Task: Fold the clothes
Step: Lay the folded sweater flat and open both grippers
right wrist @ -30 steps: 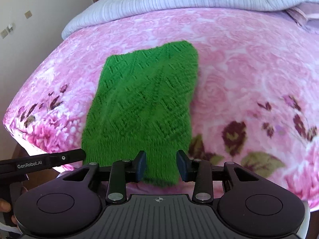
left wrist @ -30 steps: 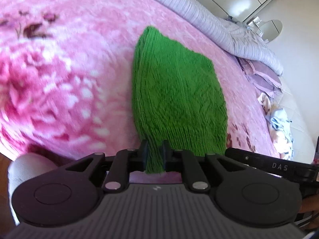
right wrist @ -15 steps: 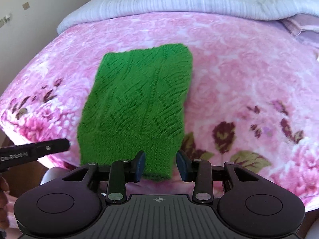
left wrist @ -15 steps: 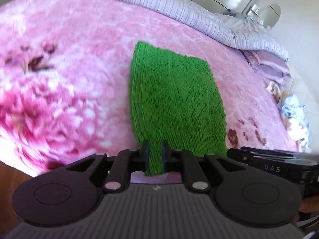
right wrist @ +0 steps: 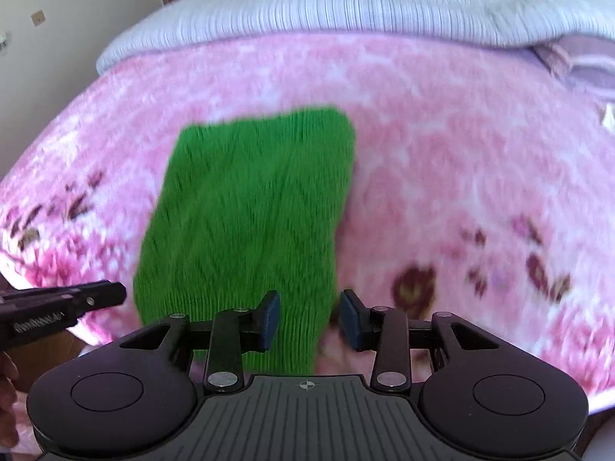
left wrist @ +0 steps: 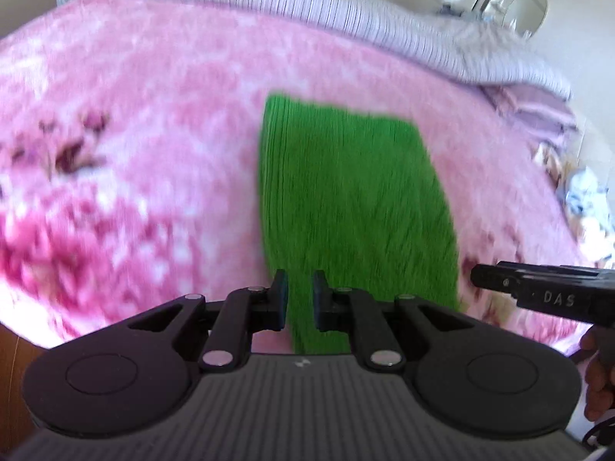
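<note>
A green knit garment [left wrist: 353, 207] lies flat by the bed's [left wrist: 153, 123] near edge. Left gripper [left wrist: 299, 299] pinches its hem; right gripper [right wrist: 309, 317] is spread. Lift both corners evenly.

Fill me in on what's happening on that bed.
A person is folding clothes with a handheld gripper in each hand. A green knitted garment lies flat as a narrow strip on the pink floral blanket. The left gripper has its fingers close around the garment's near edge, though whether it truly pinches is unclear. The right gripper is open, its fingers straddling the other near corner. Both views are motion-blurred. A striped quilt sits at the far side of the bed.
</note>
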A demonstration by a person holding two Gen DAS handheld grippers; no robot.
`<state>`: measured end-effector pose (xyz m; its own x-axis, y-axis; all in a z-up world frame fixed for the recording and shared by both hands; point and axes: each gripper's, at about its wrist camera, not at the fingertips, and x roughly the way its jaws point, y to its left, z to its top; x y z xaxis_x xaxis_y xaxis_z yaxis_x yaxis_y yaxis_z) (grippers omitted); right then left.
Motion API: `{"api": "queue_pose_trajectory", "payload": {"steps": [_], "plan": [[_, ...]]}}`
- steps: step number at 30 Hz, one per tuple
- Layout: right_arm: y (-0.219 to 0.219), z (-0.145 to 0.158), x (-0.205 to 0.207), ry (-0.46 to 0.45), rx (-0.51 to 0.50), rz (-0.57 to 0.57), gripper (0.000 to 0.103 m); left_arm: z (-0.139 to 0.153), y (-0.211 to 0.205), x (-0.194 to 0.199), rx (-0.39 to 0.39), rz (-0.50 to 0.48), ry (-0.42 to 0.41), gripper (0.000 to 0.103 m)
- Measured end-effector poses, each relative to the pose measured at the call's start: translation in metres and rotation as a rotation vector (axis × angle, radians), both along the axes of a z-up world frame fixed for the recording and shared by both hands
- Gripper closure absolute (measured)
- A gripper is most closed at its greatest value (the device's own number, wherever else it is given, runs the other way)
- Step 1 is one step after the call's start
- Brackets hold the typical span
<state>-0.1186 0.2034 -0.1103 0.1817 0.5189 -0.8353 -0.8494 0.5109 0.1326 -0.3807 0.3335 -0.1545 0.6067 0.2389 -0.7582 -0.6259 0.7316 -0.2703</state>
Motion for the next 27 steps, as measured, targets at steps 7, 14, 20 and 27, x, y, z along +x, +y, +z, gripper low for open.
{"api": "queue_pose_trajectory", "payload": {"steps": [7, 14, 20, 27], "plan": [[0.031, 0.002, 0.016, -0.013, 0.051, 0.032, 0.064, -0.027, 0.017, 0.034, 0.012, -0.037, 0.061, 0.094], [0.047, -0.026, 0.033, 0.02, 0.033, 0.058, 0.065, -0.045, 0.031, 0.053, -0.003, -0.076, 0.104, 0.097], [0.044, 0.009, 0.061, 0.07, 0.103, 0.031, 0.065, -0.006, 0.061, 0.058, 0.039, -0.073, 0.012, 0.098], [0.08, -0.017, 0.085, 0.048, 0.105, 0.084, 0.065, -0.029, 0.086, 0.113, 0.086, -0.145, 0.05, 0.098]]}}
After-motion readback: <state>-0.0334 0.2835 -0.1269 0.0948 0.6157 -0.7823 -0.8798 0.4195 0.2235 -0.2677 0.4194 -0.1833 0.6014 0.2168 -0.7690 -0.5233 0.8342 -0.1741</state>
